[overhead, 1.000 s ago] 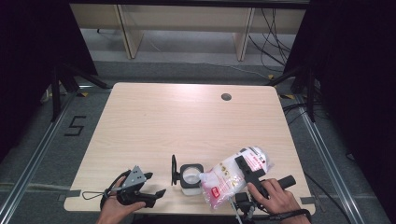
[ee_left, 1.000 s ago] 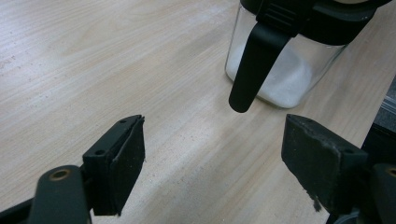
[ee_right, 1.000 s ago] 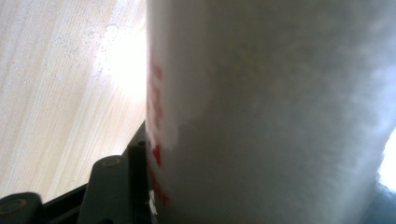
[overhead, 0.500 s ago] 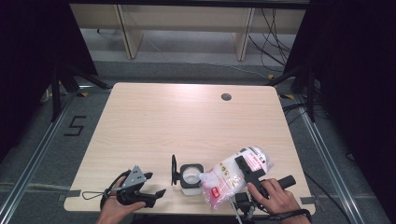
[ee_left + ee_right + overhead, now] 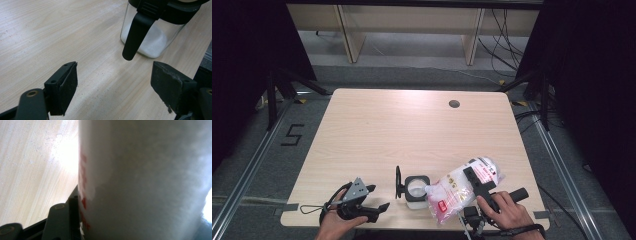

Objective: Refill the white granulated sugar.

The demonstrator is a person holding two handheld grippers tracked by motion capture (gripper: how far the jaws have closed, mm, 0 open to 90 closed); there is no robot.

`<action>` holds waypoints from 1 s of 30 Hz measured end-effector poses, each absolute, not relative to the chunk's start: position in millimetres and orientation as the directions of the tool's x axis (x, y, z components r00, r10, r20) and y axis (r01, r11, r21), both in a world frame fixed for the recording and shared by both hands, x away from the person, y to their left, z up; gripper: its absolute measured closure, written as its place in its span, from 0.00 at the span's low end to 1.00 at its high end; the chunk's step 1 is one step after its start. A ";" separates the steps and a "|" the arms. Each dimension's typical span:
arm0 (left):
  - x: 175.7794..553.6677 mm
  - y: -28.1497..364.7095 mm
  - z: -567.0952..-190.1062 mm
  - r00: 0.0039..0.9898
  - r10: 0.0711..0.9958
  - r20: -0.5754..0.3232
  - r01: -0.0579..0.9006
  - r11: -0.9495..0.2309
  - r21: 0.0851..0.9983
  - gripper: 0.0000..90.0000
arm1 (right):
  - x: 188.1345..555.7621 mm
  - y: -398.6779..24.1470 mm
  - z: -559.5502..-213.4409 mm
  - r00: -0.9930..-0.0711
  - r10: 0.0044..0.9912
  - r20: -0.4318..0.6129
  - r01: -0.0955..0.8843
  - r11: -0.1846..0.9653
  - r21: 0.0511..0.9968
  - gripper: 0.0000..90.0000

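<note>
High view: nothing has shifted in the last second — the right hand-held gripper [image 5: 472,181] still pinches the bag [image 5: 462,187], tilted mouth-down over the open jar [image 5: 416,189] near the bench [image 5: 412,130] front edge, so pouring likely continues. Left gripper view: the left hand-held gripper [image 5: 113,85] rests spread beside the jar [image 5: 152,37]. Right gripper view: the bag [image 5: 145,180] sits against the jaw.

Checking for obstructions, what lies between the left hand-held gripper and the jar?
Only bare table: in the left gripper view, wood runs from the open left hand-held gripper to the jar.
</note>
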State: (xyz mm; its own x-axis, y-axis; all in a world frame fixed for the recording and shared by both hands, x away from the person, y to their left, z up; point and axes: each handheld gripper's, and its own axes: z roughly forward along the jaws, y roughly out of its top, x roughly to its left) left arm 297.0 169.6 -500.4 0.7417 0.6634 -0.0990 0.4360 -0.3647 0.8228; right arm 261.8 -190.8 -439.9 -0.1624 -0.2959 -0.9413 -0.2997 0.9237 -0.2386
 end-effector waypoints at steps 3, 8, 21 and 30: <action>297.0 169.6 -500.0 0.742 0.663 -0.099 0.438 -0.367 0.821 0.23 | 262.3 -190.0 -439.4 -0.152 -0.311 -0.938 -0.310 0.916 -0.254 0.48; 297.5 170.9 -499.8 0.747 0.660 -0.087 0.433 -0.383 0.816 0.23 | 262.2 -189.9 -438.8 -0.153 -0.312 -0.938 -0.311 0.916 -0.254 0.48; 297.1 169.7 -500.3 0.741 0.664 -0.097 0.435 -0.365 0.823 0.23 | 262.1 -190.8 -439.9 -0.161 -0.297 -0.941 -0.304 0.922 -0.239 0.48; 298.0 170.7 -499.3 0.750 0.656 -0.084 0.421 -0.375 0.826 0.23 | 262.4 -189.8 -439.1 -0.157 -0.311 -0.937 -0.309 0.917 -0.252 0.48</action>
State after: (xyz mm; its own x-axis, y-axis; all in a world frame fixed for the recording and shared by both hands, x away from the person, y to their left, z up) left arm 298.0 170.7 -499.3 0.7498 0.6563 -0.0837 0.4208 -0.3755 0.8258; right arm 262.4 -189.8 -439.1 -0.1566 -0.3110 -0.9374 -0.3094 0.9168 -0.2525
